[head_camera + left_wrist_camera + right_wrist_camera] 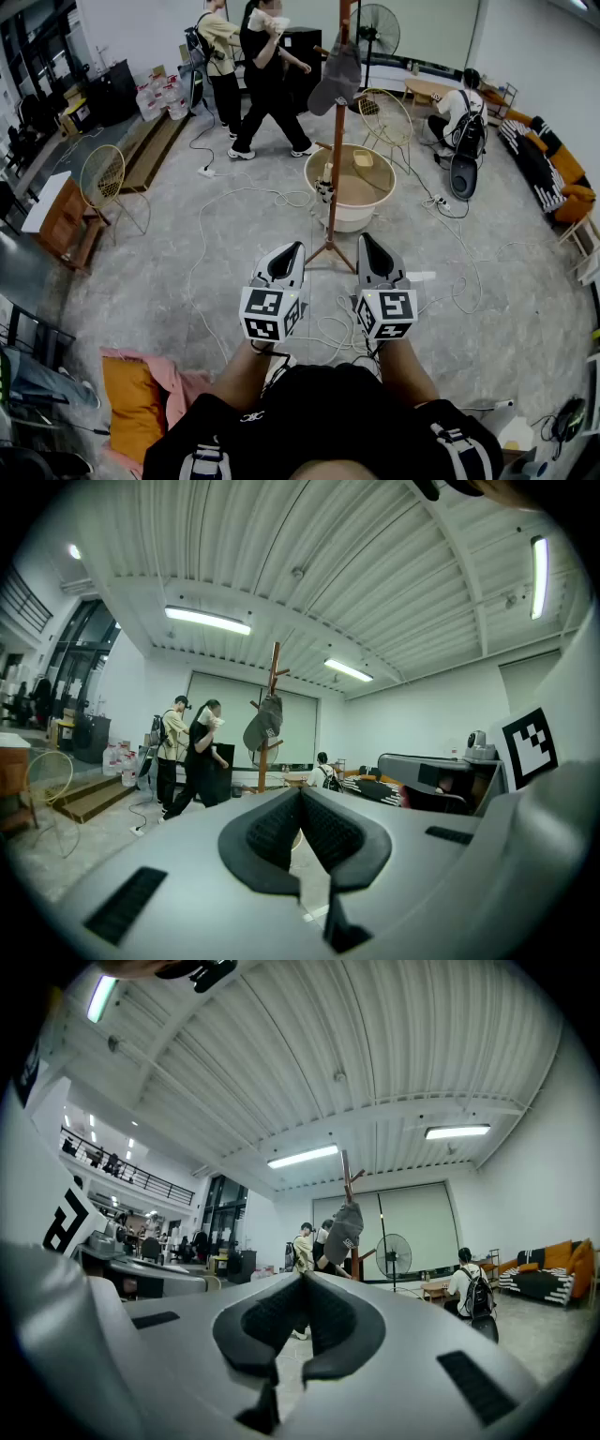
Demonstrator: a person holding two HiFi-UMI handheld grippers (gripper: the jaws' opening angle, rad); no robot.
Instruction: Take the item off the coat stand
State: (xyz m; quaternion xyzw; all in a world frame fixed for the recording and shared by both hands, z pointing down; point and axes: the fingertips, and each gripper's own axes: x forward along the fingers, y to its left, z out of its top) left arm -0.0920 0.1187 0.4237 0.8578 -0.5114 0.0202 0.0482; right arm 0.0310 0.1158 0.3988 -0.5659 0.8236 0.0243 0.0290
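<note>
- Big room, cables all over the floor (169,253); the grey cap (336,80) hung high on the coat stand (334,187), well ahead of us.
- Our left tool (291,251) and right tool (367,246) were clenched on nothing, level. We'd guess it was out of reach.

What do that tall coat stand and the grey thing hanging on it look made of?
The coat stand looks like reddish-brown stained wood, going by its warm colour and peg branches. The grey cap seems soft matte fabric: it droops limply from its peg.
</note>
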